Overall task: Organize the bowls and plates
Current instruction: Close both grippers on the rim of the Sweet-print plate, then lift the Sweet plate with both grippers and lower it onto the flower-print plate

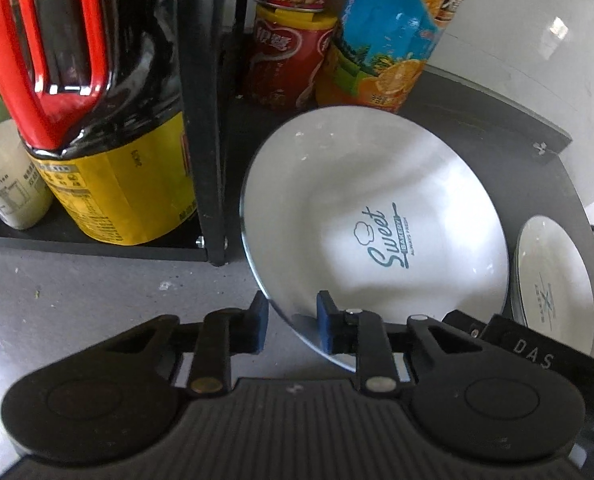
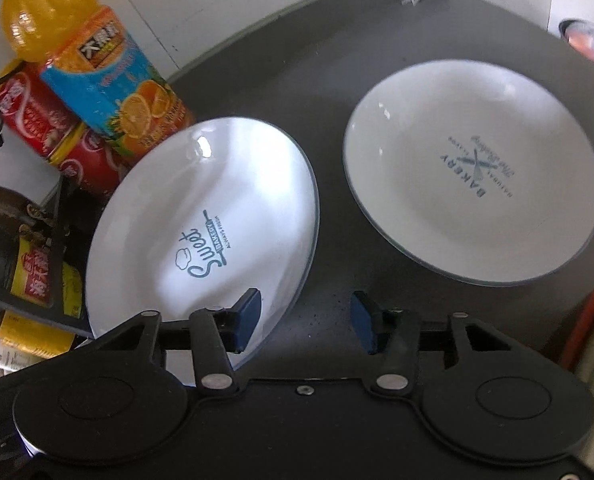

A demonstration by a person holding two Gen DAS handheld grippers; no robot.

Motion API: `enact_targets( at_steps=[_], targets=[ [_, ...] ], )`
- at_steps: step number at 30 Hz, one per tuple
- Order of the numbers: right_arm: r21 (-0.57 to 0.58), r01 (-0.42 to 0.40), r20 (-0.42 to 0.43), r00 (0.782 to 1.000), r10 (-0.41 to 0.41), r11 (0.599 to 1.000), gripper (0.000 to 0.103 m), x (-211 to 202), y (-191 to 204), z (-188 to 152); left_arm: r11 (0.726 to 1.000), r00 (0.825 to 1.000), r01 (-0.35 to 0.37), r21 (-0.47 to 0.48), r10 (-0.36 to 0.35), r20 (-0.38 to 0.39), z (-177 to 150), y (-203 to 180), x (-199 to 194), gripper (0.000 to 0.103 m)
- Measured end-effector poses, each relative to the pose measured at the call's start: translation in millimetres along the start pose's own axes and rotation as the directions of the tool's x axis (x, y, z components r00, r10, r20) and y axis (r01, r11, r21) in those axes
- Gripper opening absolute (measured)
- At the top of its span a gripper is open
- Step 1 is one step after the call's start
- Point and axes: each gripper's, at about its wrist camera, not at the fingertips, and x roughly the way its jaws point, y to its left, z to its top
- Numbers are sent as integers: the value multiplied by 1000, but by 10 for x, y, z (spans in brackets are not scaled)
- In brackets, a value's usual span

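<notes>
The left gripper [image 1: 292, 320] has its blue pads spread to either side of the near rim of the Sweet plate [image 1: 377, 220]; one pad sits outside the rim and one over the plate's inner face, with a gap showing on the outer side, so it straddles the edge without a clear pinch. The plate is tilted, its near edge raised off the grey table [image 1: 77, 292]. Ahead and to the left of this gripper stands a black shelf post [image 1: 201, 112], with a large dark bottle [image 1: 93, 92] with a red handle and a yellow label behind it. Farther ahead stand two stacked red cans [image 1: 289, 40] and an orange juice bottle [image 1: 389, 32].

The right gripper [image 2: 306, 320] is spread wide and holds nothing; its left pad lies over the Sweet plate's [image 2: 205, 216] near edge, and its right pad hangs over the bare dark table [image 2: 329, 120]. Ahead and to the right, well apart from the pads, the Bakery plate [image 2: 473, 172] lies flat on the table, close beside the Sweet plate without touching it.
</notes>
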Motion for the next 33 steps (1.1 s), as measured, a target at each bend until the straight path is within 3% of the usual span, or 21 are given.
enact_targets(
  at_steps=[7, 8, 9, 18, 33],
  targets=[
    [-21, -26, 24, 999, 26, 999, 46, 87, 23, 86, 998, 1000, -13, -54, 13, 10, 16, 15, 67, 22],
    [-30, -28, 28, 999, 29, 999, 37, 97, 31, 93, 998, 1000, -15, -59, 16, 11, 16, 15, 70, 22],
    [-40, -32, 24, 999, 33, 999, 19, 113, 38, 100, 998, 1000, -17, -65, 18, 14, 14, 15, 71, 22],
    [-126, -25, 109, 993, 38, 992, 13, -94, 132, 3, 996, 999, -9, -84, 14, 50, 28, 85, -60, 18],
    [-133, 2, 163, 986, 20, 991, 14, -444, 181, -175, 993, 999, 38, -112, -36, 22, -82, 198, -223, 16]
  ],
)
